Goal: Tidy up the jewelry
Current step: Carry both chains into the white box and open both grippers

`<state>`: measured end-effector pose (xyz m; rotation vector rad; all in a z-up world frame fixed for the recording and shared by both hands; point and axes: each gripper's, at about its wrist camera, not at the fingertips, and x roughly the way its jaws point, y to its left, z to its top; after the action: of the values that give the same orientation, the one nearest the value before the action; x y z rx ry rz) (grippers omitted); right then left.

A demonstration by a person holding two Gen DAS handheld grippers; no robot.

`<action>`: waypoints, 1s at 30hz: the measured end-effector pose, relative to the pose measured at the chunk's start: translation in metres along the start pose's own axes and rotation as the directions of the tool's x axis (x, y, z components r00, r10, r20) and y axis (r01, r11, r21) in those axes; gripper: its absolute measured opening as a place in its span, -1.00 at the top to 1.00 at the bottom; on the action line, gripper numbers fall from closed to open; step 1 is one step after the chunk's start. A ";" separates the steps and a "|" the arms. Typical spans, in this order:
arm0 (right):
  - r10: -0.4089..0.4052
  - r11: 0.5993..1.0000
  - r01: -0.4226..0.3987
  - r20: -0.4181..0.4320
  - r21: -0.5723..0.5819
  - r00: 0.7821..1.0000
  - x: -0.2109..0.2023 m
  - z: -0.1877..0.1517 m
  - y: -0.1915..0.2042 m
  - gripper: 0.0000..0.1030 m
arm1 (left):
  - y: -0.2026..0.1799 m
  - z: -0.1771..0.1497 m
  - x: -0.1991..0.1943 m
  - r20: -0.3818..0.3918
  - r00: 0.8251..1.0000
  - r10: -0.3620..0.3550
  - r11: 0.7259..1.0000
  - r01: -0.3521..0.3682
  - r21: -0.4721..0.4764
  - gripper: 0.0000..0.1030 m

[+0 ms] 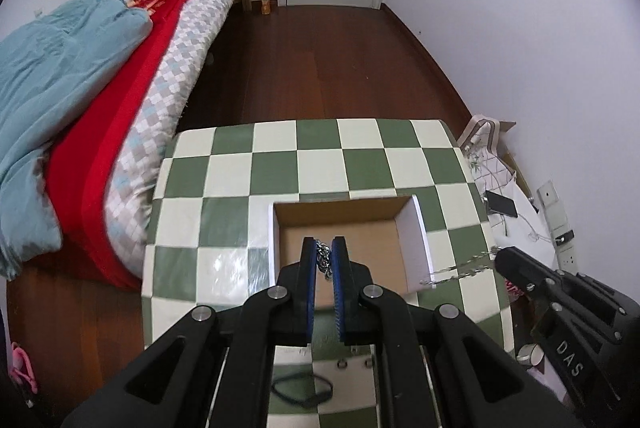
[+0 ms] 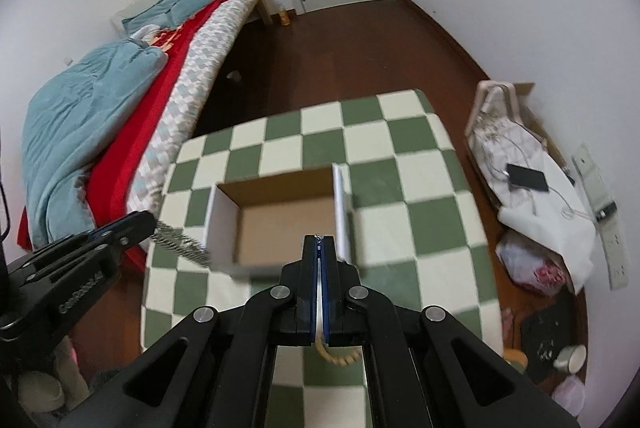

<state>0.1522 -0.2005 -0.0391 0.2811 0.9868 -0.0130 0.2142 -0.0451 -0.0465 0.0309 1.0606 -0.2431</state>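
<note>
2 handheld grippers work over a green-and-white checkered table (image 1: 224, 187) in a bedroom; an open cardboard box (image 1: 344, 224) with white outer walls sits on the cloth just ahead of both tools. The left gripper (image 1: 324, 260) has its blue-padded fingers drawn nearly together on a silver chain (image 1: 323, 258), which bunches between the pads and hangs above the box's brown floor; in the right wrist view the same left gripper (image 2: 146, 224) enters from the left with the chain (image 2: 180, 240) trailing, blurred, toward the near left corner of the box (image 2: 280, 224). The right gripper (image 2: 319, 248) is pressed almost fully closed, only a thin pale sliver showing between its pads; a silver chain link (image 2: 318, 236) peeks out at the fingertips, beside the box's right wall; a beaded tan bracelet (image 2: 336, 358) shows below the fingers. Seen from the left wrist, the right gripper (image 1: 500, 258) holds a blurred silver strand (image 1: 460, 270) reaching toward the box's near right corner. A black ring-shaped band (image 1: 302, 388) and small rings (image 1: 354, 364) lie on the cloth beneath the left tool. A bed (image 1: 80, 107) with teal and red covers stands to the left.
</note>
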 end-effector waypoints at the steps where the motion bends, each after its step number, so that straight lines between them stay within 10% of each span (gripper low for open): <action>1: 0.009 1.000 -0.009 -0.007 -0.002 1.000 0.007 0.008 0.003 0.97 | 0.004 0.006 0.008 -0.013 1.000 -0.011 1.000 0.011 -0.013 0.90; 19: 0.022 0.999 -0.029 -0.305 -0.016 0.952 0.169 0.066 0.023 0.96 | 0.044 0.032 0.127 -0.248 0.968 -0.038 0.996 0.015 -0.091 0.81; 22: -0.029 0.999 0.020 -0.335 -0.029 0.942 0.178 0.065 0.019 0.83 | 0.046 0.034 0.122 -0.219 0.975 0.030 0.997 -0.044 -0.062 0.51; 25: -0.074 0.997 0.062 -0.326 -0.048 0.942 0.173 0.061 0.017 -0.14 | 0.049 0.034 0.111 -0.179 0.977 0.114 0.992 -0.123 -0.042 -0.76; 30: -0.151 0.987 0.127 -0.302 -0.099 0.941 0.157 0.052 0.016 -0.53 | 0.058 0.026 0.096 -0.133 0.971 0.198 0.978 -0.204 -0.036 -0.96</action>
<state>0.2848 -0.1790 -0.1378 0.1424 1.3147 -0.0613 0.2932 -0.0102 -0.1223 0.1104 1.1825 -0.0314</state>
